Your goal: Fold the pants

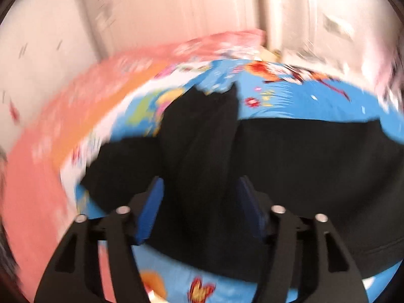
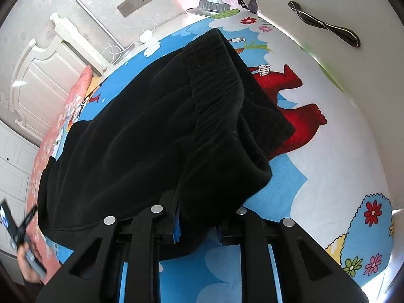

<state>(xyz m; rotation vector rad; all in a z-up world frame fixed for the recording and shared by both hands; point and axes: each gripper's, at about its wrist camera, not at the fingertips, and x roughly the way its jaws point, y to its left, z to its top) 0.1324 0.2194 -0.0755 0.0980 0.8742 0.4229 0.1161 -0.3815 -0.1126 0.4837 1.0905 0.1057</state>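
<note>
Pants (image 2: 156,126) lie on the bed (image 2: 328,156); right gripper (image 2: 199,224) seemingly clamps their edge, left gripper (image 1: 199,202) apart above them.

left gripper (image 1: 199,202): jaws apart, nothing between the pads, angled downward | right gripper (image 2: 199,223): jaws nearly closed, clamping black cloth, angled downward

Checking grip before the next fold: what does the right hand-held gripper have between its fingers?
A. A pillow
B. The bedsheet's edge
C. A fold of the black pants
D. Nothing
C: in the right wrist view the right hand-held gripper is closed on bunched black pants.
</note>
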